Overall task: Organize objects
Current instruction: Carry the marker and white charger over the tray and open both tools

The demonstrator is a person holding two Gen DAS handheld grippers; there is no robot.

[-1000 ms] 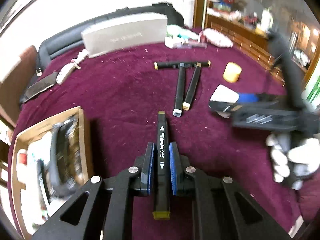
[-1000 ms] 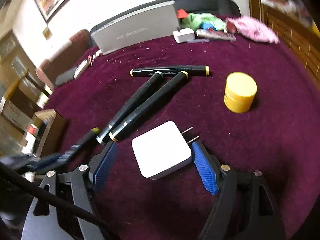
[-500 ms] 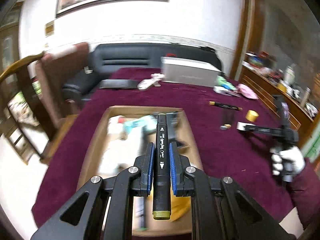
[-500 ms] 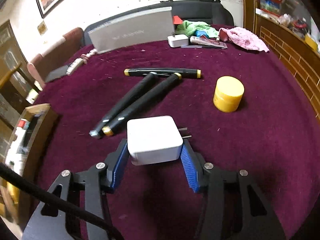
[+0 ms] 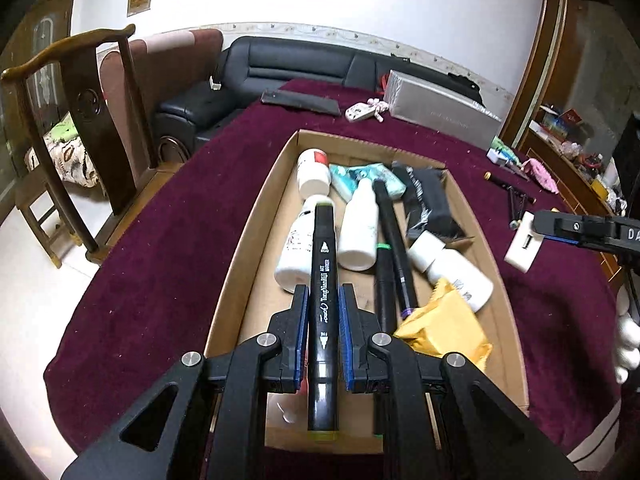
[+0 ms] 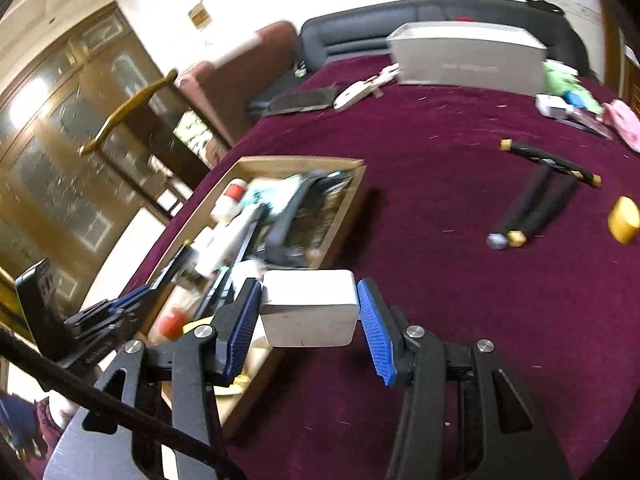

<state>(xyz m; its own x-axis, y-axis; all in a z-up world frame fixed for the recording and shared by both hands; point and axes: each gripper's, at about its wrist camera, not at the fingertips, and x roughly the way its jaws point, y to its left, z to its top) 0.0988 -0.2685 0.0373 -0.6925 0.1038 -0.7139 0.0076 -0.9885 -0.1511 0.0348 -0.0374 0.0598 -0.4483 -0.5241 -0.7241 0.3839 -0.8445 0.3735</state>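
- Blurred in the right wrist view: contents of the cardboard box [image 6: 344,196], bottles and markers smeared together.
- Cut off at the right wrist frame edge: yellow round container [image 6: 624,220].
- Partly hidden under the left claw [image 5: 324,336]: near end of the box [image 5: 256,240] and a yellow padded envelope [image 5: 444,328].
- Left claw clenched on a black art marker [image 5: 324,280], lengthwise between the pads, poised above the box over white bottles [image 5: 360,224].
- Right claw [image 6: 308,316] clamped on a white charger block [image 6: 308,308], pads against both sides, above the maroon surface [image 6: 460,160] just beside the box.
- Three black markers [image 6: 536,196] lying on the surface, well apart from the box.
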